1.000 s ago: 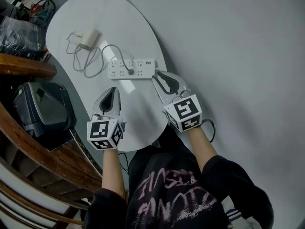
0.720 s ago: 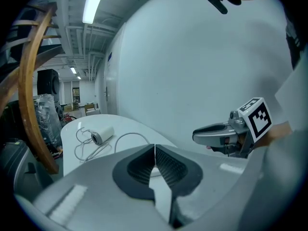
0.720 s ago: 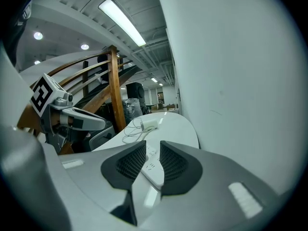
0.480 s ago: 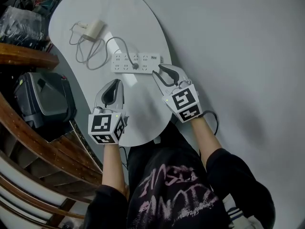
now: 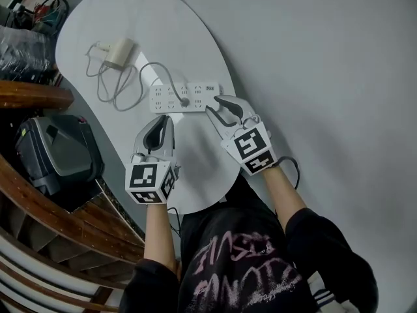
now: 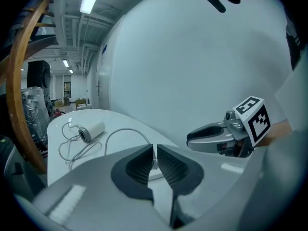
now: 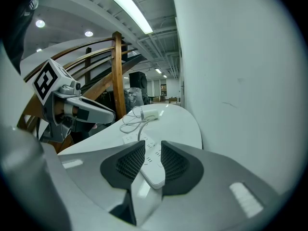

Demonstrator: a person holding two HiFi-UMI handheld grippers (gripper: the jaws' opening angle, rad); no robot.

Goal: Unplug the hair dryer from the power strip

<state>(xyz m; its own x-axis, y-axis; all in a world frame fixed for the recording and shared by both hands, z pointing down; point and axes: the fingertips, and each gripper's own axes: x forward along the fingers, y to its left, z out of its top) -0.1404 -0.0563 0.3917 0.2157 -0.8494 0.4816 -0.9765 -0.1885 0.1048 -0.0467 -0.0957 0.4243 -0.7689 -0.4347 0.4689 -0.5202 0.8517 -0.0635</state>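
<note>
A white power strip (image 5: 184, 96) lies across the white table (image 5: 163, 25). One plug (image 5: 185, 101) sits in it, and its grey cord (image 5: 146, 67) loops back to the white hair dryer (image 5: 120, 52) at the far end. My right gripper (image 5: 220, 108) is open at the strip's right end, and that end (image 7: 153, 170) shows between its pads. Short of the strip's near side, my left gripper (image 5: 159, 124) is shut and empty; its pads (image 6: 144, 162) nearly touch. The dryer (image 6: 91, 130) and the right gripper (image 6: 192, 137) appear in the left gripper view.
A black case (image 5: 58, 152) sits below the table's left edge beside curved wooden rails (image 5: 32, 96). Wrapped clutter (image 5: 26, 44) lies at the top left. A grey wall (image 5: 326, 77) runs close along the table's right side.
My right gripper has moved up to the strip's right end. The left gripper has edged forward toward the strip. The plug, cord and dryer have not moved.
</note>
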